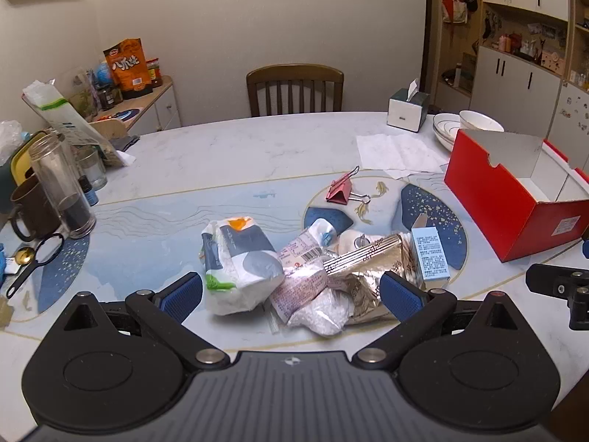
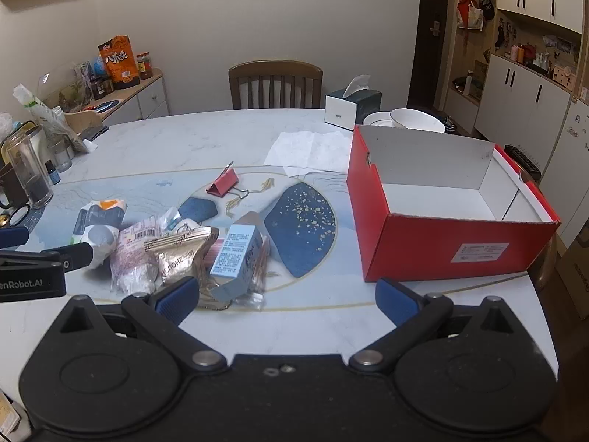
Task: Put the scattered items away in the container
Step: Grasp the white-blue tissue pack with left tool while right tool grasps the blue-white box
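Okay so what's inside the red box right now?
Nothing that shows: the red box stands open, and the right wrist view sees only bare white floor and walls. The strip of floor behind its near wall is hidden. The scattered packets lie on the table.

Red cardboard box (image 2: 441, 246), matt; gold foil packet (image 2: 180, 254), glossy, crinkled; pink metal binder clip (image 2: 222, 184); marble-look table (image 2: 206, 136), smooth.

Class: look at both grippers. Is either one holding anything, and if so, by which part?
Nothing is held. The left gripper and the right gripper both hang above the table with jaws wide open, touching none of the items.
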Demonstrator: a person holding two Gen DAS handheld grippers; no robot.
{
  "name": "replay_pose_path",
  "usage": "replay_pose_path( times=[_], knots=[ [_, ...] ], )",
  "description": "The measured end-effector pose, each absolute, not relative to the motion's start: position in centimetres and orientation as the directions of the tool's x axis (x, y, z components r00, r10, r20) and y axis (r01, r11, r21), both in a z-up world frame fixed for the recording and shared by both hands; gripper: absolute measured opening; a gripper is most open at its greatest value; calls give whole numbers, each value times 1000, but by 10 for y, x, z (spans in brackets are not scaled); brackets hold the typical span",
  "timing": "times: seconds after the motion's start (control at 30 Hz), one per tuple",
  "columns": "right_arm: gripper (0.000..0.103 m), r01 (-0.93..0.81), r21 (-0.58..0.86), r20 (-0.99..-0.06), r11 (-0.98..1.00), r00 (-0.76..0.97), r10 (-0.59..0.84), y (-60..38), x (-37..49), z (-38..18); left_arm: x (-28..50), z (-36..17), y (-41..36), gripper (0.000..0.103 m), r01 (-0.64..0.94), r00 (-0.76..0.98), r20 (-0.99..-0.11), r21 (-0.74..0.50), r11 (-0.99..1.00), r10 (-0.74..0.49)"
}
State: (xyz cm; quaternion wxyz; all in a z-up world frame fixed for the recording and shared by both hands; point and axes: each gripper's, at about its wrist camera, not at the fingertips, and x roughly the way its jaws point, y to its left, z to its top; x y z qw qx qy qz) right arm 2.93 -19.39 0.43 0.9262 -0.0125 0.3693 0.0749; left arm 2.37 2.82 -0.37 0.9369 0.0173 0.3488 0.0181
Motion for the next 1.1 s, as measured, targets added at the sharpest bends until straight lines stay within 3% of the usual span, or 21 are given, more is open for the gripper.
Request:
replay_pose_path(
  times=[0.53, 1.1],
  knots=[
    [102, -214, 75, -656, 974, 725, 210, -169, 51, -1, 60, -16, 56, 103, 18, 741, -670, -50, 999, -47],
    [95, -173, 41, -711, 984, 687, 151, -144, 91, -32, 110, -37, 89, 103, -33, 682, -731, -3, 999, 21]
  ],
)
